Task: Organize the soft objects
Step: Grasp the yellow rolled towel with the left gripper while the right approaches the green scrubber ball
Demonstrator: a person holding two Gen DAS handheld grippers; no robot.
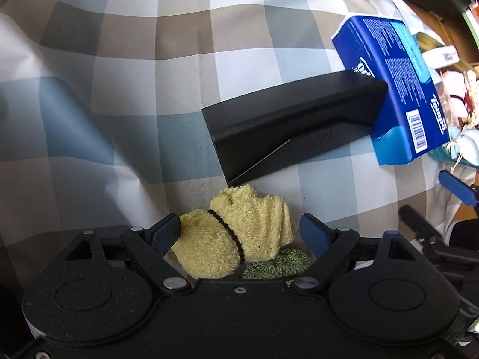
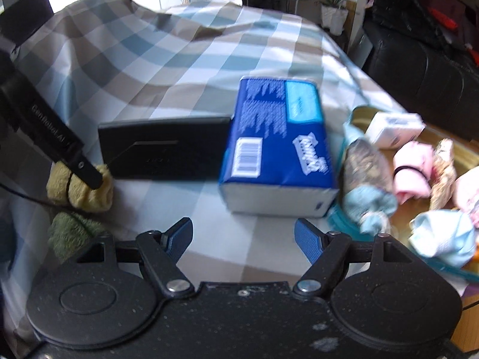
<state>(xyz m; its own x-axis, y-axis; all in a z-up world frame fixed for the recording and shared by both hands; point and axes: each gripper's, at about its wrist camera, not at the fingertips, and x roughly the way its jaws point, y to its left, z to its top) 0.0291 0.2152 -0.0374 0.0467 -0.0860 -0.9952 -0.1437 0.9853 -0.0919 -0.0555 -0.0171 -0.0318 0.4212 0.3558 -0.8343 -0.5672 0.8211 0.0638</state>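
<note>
— What do the tools look like?
— Each gripper (image 1: pixel 239 233) (image 2: pixel 243 234) has a matte black, speckled body, round housings, silver pivot screws and blue ribbed fingers (image 2: pixel 308 240).
— Markings?
— White lettering on one.

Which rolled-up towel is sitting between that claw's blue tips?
The yellow towel roll, tied with a dark band; the green one lies beside it, nearer the camera.

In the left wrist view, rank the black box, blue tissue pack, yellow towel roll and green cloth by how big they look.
1. black box
2. blue tissue pack, close to the box, so unsure
3. yellow towel roll
4. green cloth, partly hidden
</note>
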